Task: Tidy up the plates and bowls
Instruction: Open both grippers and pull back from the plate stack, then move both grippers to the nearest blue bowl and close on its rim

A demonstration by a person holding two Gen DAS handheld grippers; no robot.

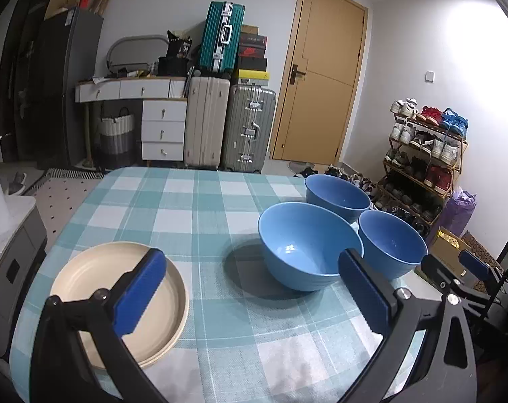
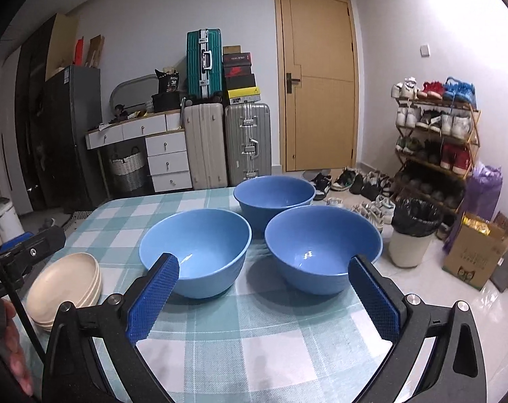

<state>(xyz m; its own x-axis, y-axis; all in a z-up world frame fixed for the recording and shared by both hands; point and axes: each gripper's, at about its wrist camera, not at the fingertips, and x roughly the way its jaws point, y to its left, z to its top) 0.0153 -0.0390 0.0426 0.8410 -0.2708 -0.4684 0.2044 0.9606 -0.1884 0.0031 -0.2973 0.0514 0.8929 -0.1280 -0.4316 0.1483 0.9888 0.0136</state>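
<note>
Both sets of tongs hang wide apart over the checked table [image 2: 254, 342], the left tongs [image 1: 254, 288] and the right tongs [image 2: 264, 299] gripping nothing and touching nothing. Three blue bowls [image 2: 197, 252] sit upright, mouths up, clustered near the far right; the stacked cream plates [image 1: 119, 302] lie flat at the left.

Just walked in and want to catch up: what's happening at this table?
A person is tidying dishes with handheld tongs, one in each hand. Both the left tongs and the right tongs are open and hold nothing. Three blue bowls sit separately on the checked tablecloth, not yet nested. The cream plates are already stacked at the left.
</note>
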